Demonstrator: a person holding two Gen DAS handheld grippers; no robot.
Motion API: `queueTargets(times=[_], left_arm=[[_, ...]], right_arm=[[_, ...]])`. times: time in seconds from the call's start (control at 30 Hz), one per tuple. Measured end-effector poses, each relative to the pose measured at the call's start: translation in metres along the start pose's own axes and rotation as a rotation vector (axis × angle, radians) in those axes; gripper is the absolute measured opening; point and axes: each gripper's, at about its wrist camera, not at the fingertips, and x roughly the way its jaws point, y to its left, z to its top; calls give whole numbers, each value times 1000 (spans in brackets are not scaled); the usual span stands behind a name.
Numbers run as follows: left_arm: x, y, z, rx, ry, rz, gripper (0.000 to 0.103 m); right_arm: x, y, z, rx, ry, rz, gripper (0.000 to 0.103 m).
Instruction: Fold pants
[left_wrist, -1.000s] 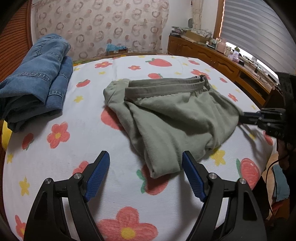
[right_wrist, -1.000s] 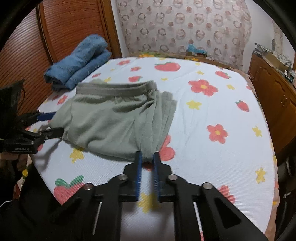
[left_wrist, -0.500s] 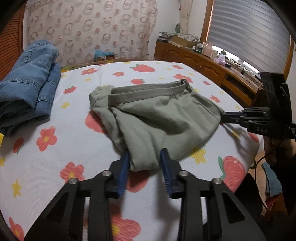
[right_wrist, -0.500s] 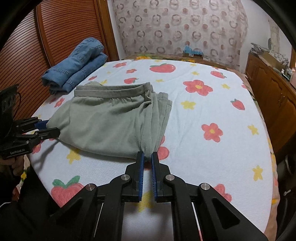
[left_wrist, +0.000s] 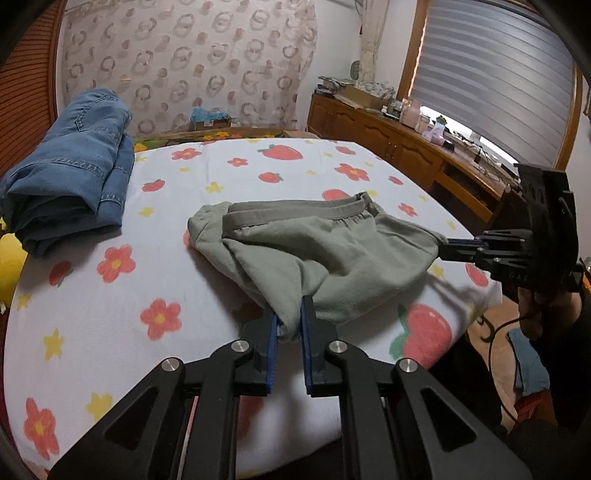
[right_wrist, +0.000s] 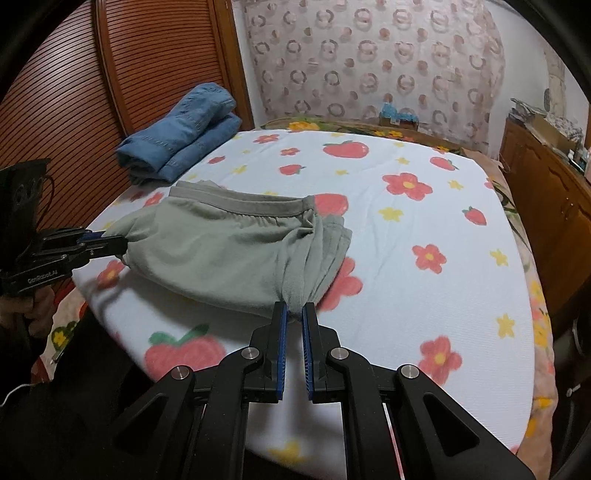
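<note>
Folded grey-green pants (left_wrist: 314, 251) lie on the flower-print bedsheet (left_wrist: 110, 295), waistband toward the far side. My left gripper (left_wrist: 288, 325) has its jaws closing on the near corner of the pants, cloth pinched between the blue pads and lifted a little. My right gripper (right_wrist: 293, 314) is shut on the other near corner of the pants (right_wrist: 221, 251). Each gripper also shows in the other's view: the right gripper (left_wrist: 443, 245) at the pants' right end, the left gripper (right_wrist: 110, 240) at their left end.
Folded blue jeans (left_wrist: 70, 181) rest at the bed's far left corner (right_wrist: 181, 136). A wooden cabinet (left_wrist: 406, 155) with clutter runs along the right under a window blind. A slatted wooden door (right_wrist: 74, 92) stands left. The bed edge lies close below both grippers.
The left gripper moved in and closed from wide open onto the pants' near corner. Both grippers rose slightly, and the pants' near edge is lifted and stretched between them.
</note>
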Motion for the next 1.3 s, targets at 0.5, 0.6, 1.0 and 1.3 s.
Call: queueTargets(times=[0.5,0.6,1.0,1.3], left_arm=[[12,12,8,-38,5,10,76],[19,15,13,-42,5,31,76],[36,21,16,-50,28,71,76],[42,24,12,-65,47,84,76]], right_arm=[[-4,7,8,-18,-7,-55,32],[13,9,16,-24,0,-49,37],[70,6,46,-32,29,-81,39],[79,4,40,-33,10,-79,45]])
